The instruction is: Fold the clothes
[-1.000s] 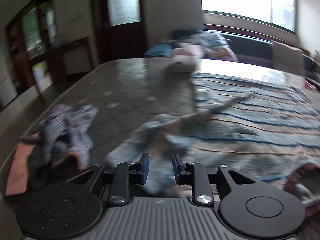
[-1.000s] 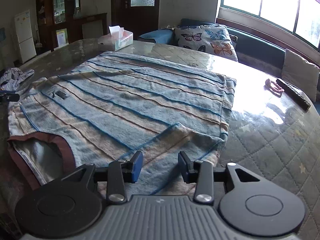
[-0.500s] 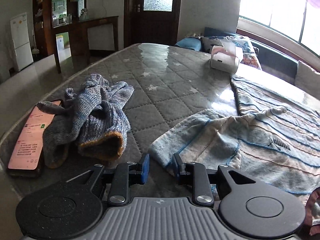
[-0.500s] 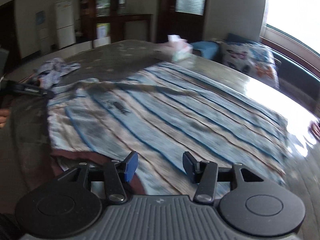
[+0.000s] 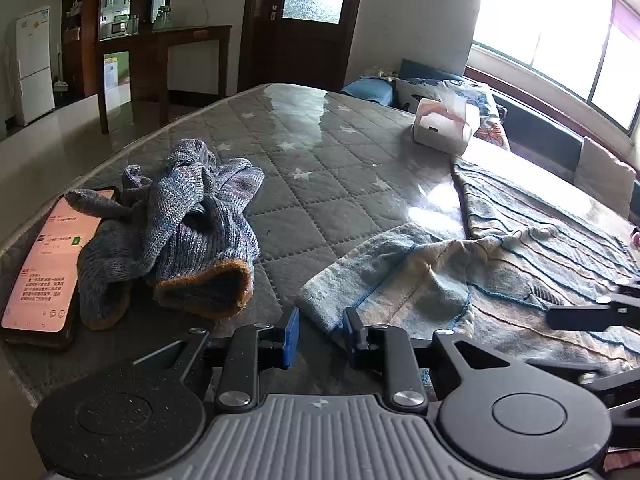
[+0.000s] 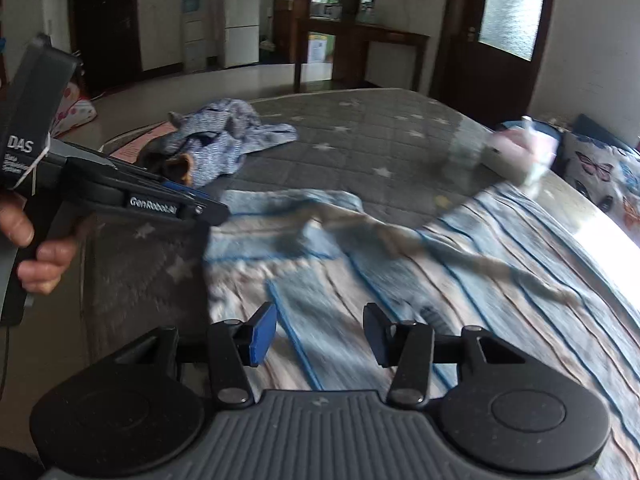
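Observation:
A blue and tan striped sweater [image 5: 540, 240] lies flat on the grey quilted tabletop [image 5: 320, 184]. Its left sleeve [image 5: 384, 280] is rumpled and reaches toward me. My left gripper [image 5: 321, 336] hovers low and open, with the sleeve's cuff end just beyond its fingertips and nothing gripped. My right gripper [image 6: 318, 334] is open above the sweater's [image 6: 400, 272] lower left part, which is motion-blurred. In the right wrist view a hand [image 6: 40, 256] holds the left gripper [image 6: 180, 204] near the sleeve. The right gripper's finger [image 5: 592, 316] shows at the left wrist view's right edge.
A crumpled blue-grey knit garment [image 5: 180, 232] lies left of the sleeve, partly on a lit phone [image 5: 44, 264] near the table edge. A tissue box [image 5: 444, 124] stands at the far side. Cushions [image 6: 600, 172] and a bench sit beyond the table under the window.
My right gripper has swung left across the sweater, from its hem side toward the sleeve and the left gripper. The left gripper turned left and settled close to the sleeve cuff.

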### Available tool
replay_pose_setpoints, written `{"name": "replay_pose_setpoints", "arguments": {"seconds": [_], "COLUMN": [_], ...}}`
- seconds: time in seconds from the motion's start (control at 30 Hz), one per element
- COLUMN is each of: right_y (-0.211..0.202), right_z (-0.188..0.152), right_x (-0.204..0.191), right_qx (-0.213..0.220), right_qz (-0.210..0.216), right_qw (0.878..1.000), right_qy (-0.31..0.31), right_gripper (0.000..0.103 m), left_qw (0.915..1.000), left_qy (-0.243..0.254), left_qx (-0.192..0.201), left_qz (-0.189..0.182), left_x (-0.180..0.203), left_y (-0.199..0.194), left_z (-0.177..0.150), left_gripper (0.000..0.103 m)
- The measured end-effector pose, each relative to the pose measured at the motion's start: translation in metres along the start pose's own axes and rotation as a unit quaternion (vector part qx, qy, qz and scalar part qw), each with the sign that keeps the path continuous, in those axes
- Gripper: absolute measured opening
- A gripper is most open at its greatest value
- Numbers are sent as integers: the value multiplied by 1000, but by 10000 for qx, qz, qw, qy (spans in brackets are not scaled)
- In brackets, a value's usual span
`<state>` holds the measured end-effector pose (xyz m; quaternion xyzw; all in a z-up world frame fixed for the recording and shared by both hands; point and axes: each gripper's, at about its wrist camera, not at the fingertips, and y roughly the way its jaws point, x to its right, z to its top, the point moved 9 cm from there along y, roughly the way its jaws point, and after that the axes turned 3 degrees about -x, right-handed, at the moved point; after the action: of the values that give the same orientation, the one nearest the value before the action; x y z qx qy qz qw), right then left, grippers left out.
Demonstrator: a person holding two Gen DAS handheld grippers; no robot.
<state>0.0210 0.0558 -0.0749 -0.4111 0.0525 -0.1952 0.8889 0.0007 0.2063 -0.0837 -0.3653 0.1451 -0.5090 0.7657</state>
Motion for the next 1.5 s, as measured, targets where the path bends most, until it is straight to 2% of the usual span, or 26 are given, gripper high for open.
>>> {"name": "replay_pose_setpoints", "arguments": {"seconds": [0.07,0.13,0.23,0.33,0.43,0.6,0.73,0.87,1.1,1.2,1.27,1.3,1.4,1.5], "right_y": [9,17,21,20,1,-29,-54,-83,-114,-122,-127,-129,-134,-138], "right_z": [2,3,4,5,1,-6,-13,-35,-81,-97,-105,-108,-119,-133], "right_x": [-7,-14,-19,-22,-5,25,49,78,109,115,118,119,124,132], "right_qx": [-60,-102,-77,-50,33,171,278,327,190,117,99,89,44,-26], "right_qz": [-30,-19,-54,-96,-260,-533,-760,-1092,-1423,-1480,-1494,-1485,-1516,-1567], "right_qw": [9999,9998,9996,9995,9996,9983,9958,9902,9806,9780,9770,9767,9749,9705], "right_qy": [-88,-176,-261,-295,-120,172,421,802,1333,1462,1521,1550,1630,1834], "right_gripper": [47,47,47,47,47,47,47,48,48,48,48,48,48,48], "left_qw": [10000,9999,9996,9991,9972,9891,9753,9560,9213,9082,9077,9108,9266,9462], "left_qy": [-42,-79,-117,-150,-142,145,633,1297,2423,2654,2711,2692,2499,2316], "left_qx": [1,2,40,172,400,775,914,846,243,113,225,281,406,277], "left_qz": [-75,-152,-240,-359,-608,-1245,-1910,-2492,-3032,-3235,-3196,-3118,-2780,-2240], "left_x": [-2,-3,-2,0,9,43,82,122,167,172,170,165,155,144], "left_y": [1,2,1,-4,-17,-43,-62,-73,-67,-71,-74,-72,-56,-17], "left_z": [1,1,1,5,12,24,20,6,-34,-42,-35,-30,-6,14], "left_gripper": [14,7,2,0,0,0,0,0,2,3,3,3,3,2]}}
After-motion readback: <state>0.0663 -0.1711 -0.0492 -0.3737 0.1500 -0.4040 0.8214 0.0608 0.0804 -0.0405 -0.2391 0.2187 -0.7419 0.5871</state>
